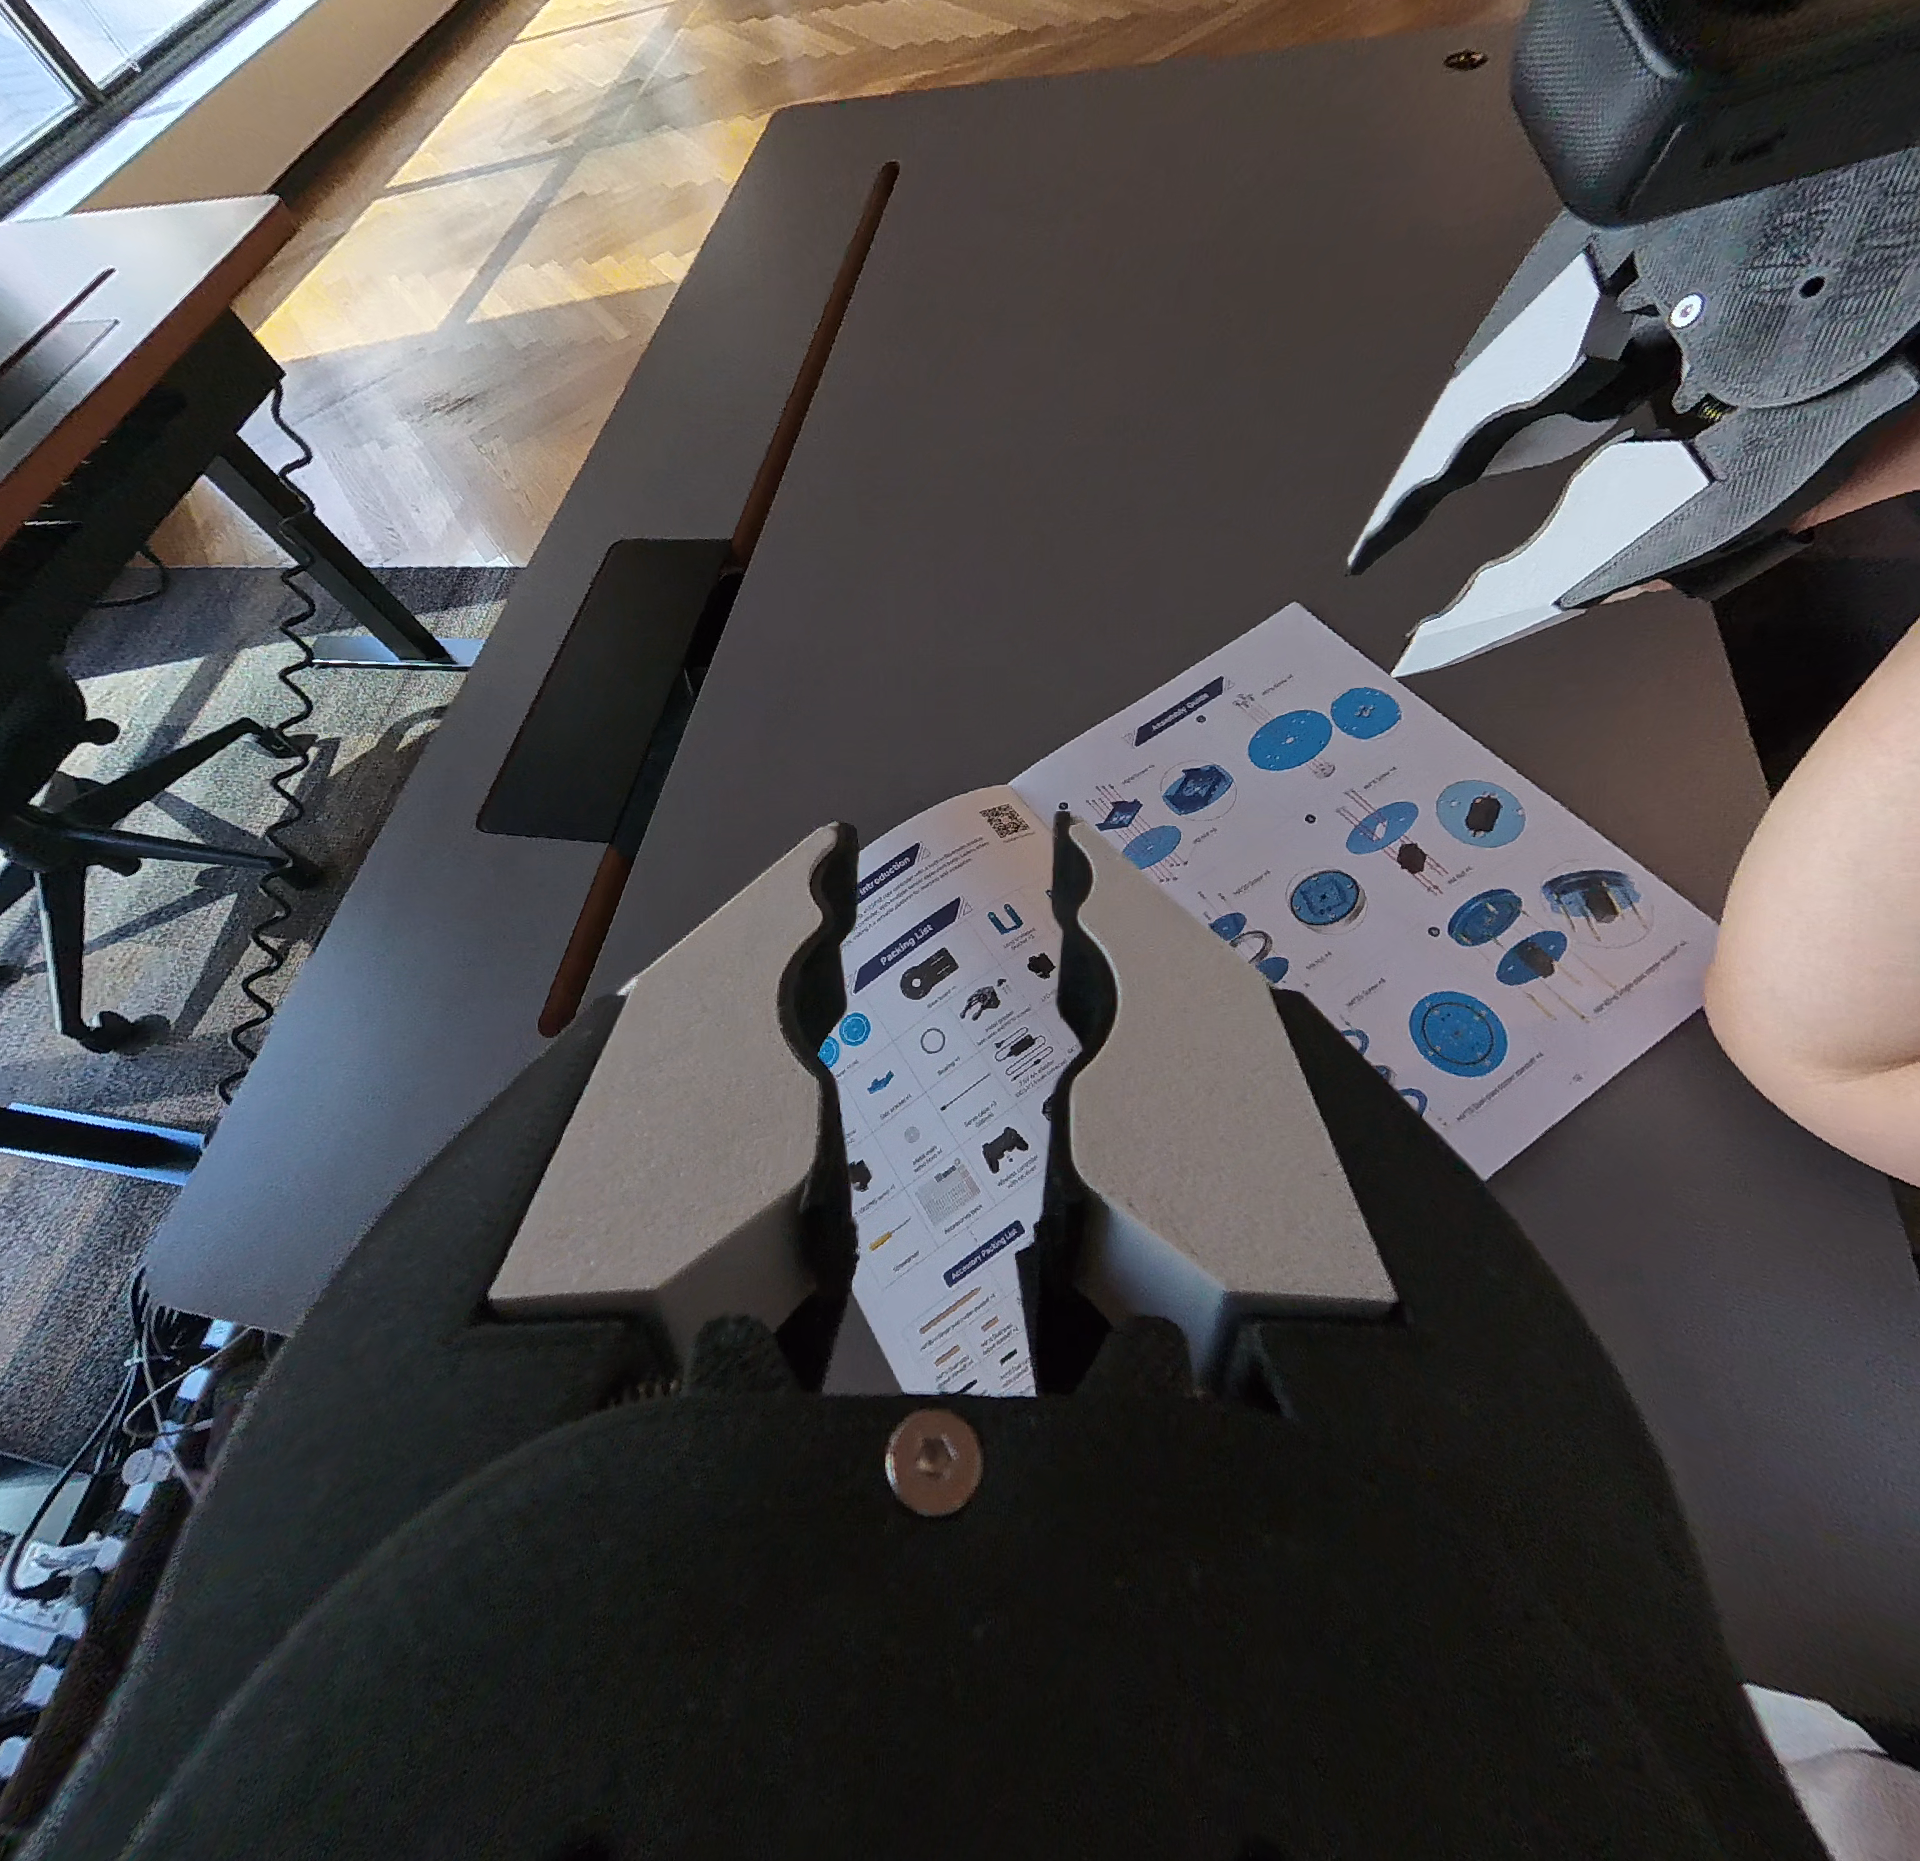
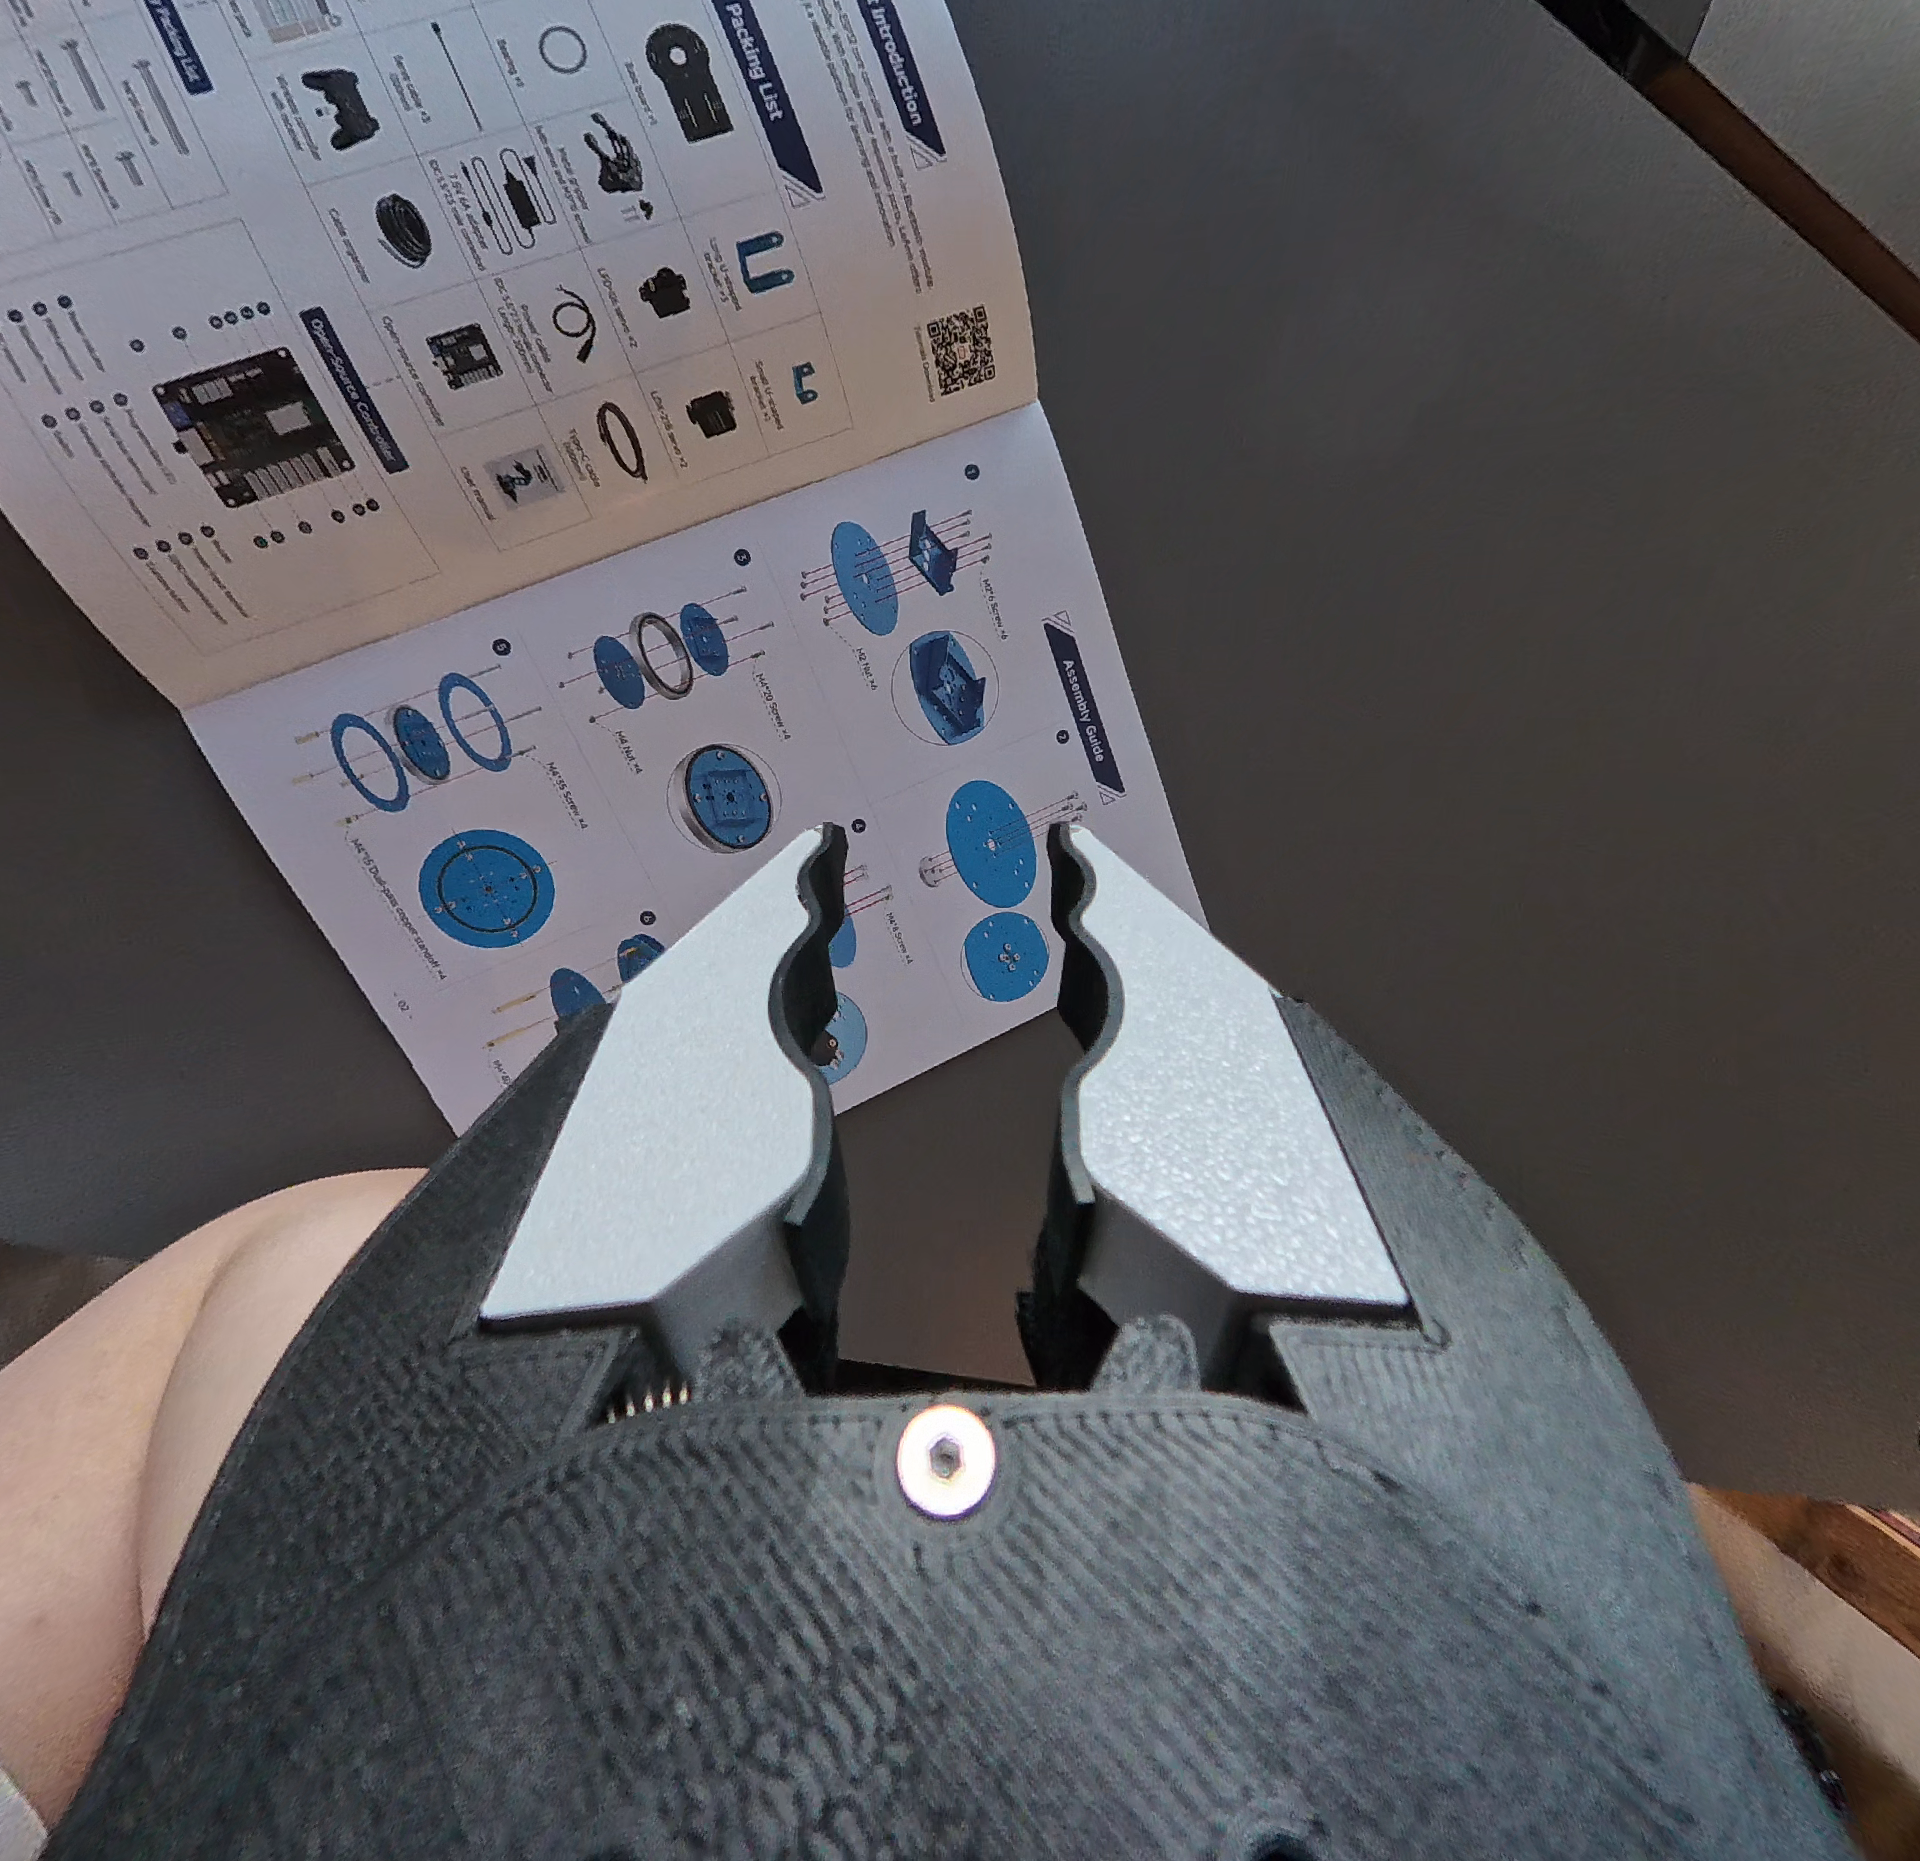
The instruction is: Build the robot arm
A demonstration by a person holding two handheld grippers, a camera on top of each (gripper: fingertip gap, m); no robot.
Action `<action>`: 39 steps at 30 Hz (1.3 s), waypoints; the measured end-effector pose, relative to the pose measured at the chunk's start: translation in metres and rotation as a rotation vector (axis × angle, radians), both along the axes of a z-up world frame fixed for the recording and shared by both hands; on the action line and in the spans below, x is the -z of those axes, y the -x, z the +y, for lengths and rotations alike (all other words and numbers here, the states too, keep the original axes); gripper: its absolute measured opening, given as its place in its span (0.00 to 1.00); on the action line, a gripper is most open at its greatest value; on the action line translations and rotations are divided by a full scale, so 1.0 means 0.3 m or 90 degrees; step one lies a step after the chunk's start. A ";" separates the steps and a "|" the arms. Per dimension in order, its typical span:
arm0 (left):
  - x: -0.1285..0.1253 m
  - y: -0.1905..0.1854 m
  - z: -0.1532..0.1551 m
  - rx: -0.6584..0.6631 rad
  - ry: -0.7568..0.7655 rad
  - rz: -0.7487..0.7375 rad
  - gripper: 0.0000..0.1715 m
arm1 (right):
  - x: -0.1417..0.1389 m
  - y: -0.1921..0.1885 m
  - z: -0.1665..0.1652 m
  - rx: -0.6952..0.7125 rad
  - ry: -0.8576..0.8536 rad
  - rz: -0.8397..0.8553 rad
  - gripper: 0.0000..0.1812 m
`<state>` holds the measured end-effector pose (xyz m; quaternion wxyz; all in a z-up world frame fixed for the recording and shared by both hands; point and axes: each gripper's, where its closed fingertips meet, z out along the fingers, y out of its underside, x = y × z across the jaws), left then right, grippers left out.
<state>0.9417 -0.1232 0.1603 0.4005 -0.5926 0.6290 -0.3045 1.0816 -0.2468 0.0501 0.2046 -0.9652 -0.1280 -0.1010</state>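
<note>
Currently, the left gripper (image 1: 951, 835) is hovering above the left page of an open instruction booklet (image 1: 1382, 876) lying flat on the dark grey counter (image 1: 1091, 409), its fingers (image 1: 727, 1032) standing narrowly apart and holding nothing. In the left wrist view the booklet is occupying the lower centre and right of the frame, with the right gripper (image 1: 1382, 616) hanging over its far right corner at upper right, fingers also parted and empty. In the right wrist view the right gripper (image 2: 940, 840) is pointing down at the diagram page of the booklet (image 2: 623, 461), which is filling the upper left and centre of that frame; whether the tips are touching paper cannot be told. The booklet is appearing thin, light, flexible and easily creased, so it is judged best taken by a free page edge or corner rather than the middle. Its long axis is running across both pages, from lower left to right in the left wrist view, with the centre fold crossing it. A person's bare forearm (image 1: 1818, 928) is showing at the right edge.
</note>
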 end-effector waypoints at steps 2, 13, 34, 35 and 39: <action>0.003 0.003 0.018 -0.001 0.015 -0.004 0.21 | 0.004 -0.001 0.007 0.006 0.007 -0.008 0.21; 0.037 0.015 0.141 -0.049 0.077 -0.006 0.22 | 0.022 -0.003 0.036 0.030 0.039 -0.034 0.21; 0.023 0.046 0.166 -0.049 0.097 -0.038 0.22 | 0.057 0.017 0.050 0.022 0.081 -0.041 0.21; 0.023 0.047 0.166 -0.049 0.098 -0.038 0.22 | 0.057 0.017 0.050 0.022 0.082 -0.041 0.21; 0.021 0.050 0.166 -0.048 0.100 -0.042 0.22 | 0.056 0.018 0.051 0.021 0.082 -0.042 0.21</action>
